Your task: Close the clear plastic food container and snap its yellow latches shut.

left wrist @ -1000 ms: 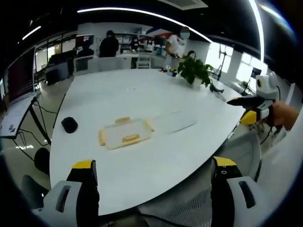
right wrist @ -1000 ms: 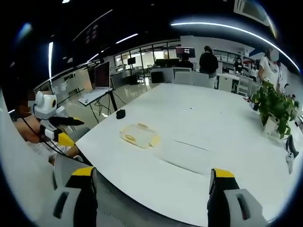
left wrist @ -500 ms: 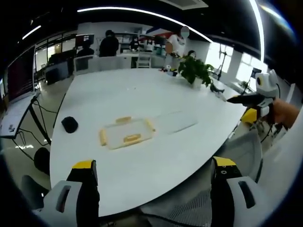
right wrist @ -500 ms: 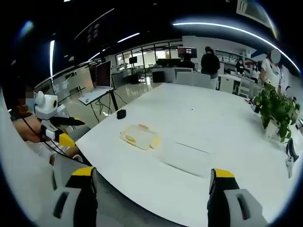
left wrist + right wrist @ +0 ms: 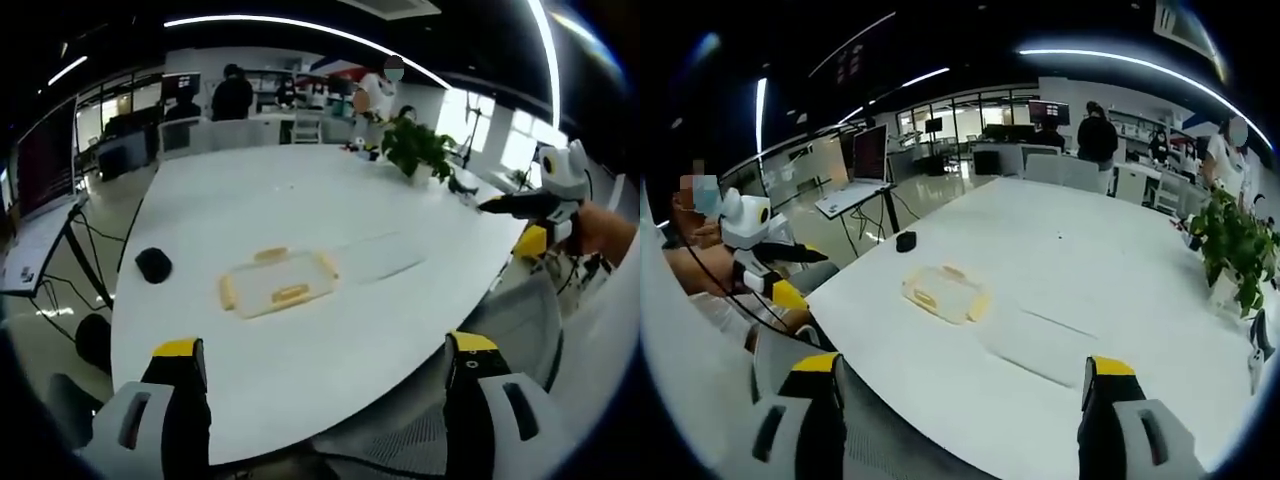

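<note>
Left gripper [image 5: 325,365]: held back from the table edge, level, aimed across the tabletop; 2 grey jaws with yellow tips spread wide apart, nothing between them, touching nothing. In the right gripper view it appears at far left [image 5: 790,275], carried by a person's hand [image 5: 715,275], white housing with dark jaws and a yellow tip.

Right gripper [image 5: 960,380]: likewise short of the table edge, 2 yellow-tipped jaws wide apart, empty, in contact with nothing. In the left gripper view it enters from the right [image 5: 520,205], dark jaws pointing toward the table, a hand [image 5: 605,230] behind it.

Grey mesh chair back [image 5: 520,320]: just beside the near table edge, below the right gripper.

Large white smooth table [image 5: 300,200]: rounded edge, matte top.

Clear plastic rectangular food container [image 5: 277,283]: lies flat on the table, well apart from both grippers, toward the near-left part of the top; yellow latches on its sides. Also [image 5: 943,293]. Whether the lid is seated cannot be told.

Small black rounded object [image 5: 154,264]: on the table, near the container, toward the edge.

Green leafy potted plant [image 5: 418,150]: far side of the table.

Standing people [image 5: 232,95]: beyond the table, by desks.
</note>
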A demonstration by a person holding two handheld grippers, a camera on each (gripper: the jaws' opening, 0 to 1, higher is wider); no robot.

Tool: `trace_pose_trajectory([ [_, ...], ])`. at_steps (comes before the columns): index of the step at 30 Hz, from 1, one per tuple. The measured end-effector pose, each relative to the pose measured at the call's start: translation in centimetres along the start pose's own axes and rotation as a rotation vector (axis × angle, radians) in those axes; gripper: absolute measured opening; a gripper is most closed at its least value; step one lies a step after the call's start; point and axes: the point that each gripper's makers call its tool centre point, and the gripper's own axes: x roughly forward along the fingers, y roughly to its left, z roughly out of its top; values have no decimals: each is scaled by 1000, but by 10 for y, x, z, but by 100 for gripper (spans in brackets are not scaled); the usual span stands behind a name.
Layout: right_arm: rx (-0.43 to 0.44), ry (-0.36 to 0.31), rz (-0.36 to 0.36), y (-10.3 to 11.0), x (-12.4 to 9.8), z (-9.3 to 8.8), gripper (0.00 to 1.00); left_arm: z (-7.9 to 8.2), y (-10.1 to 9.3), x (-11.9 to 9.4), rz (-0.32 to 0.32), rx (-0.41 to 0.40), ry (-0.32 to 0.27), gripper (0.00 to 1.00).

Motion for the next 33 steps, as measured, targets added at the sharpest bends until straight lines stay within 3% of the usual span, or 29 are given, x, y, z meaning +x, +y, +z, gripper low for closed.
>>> trace_pose_trajectory([
  [7, -34, -29, 40, 8, 17, 19, 96, 3, 13, 12, 9, 25, 9, 98],
  [21, -133, -26, 98, 8, 59, 44, 92, 28, 48, 39, 3, 89, 6, 98],
  [26, -179, -47, 112, 6, 73, 54, 98, 35, 52, 55, -18, 153, 7, 99],
  [33, -232, -18, 134, 3, 95, 53, 94, 49, 49, 74, -58, 213, -8, 99],
])
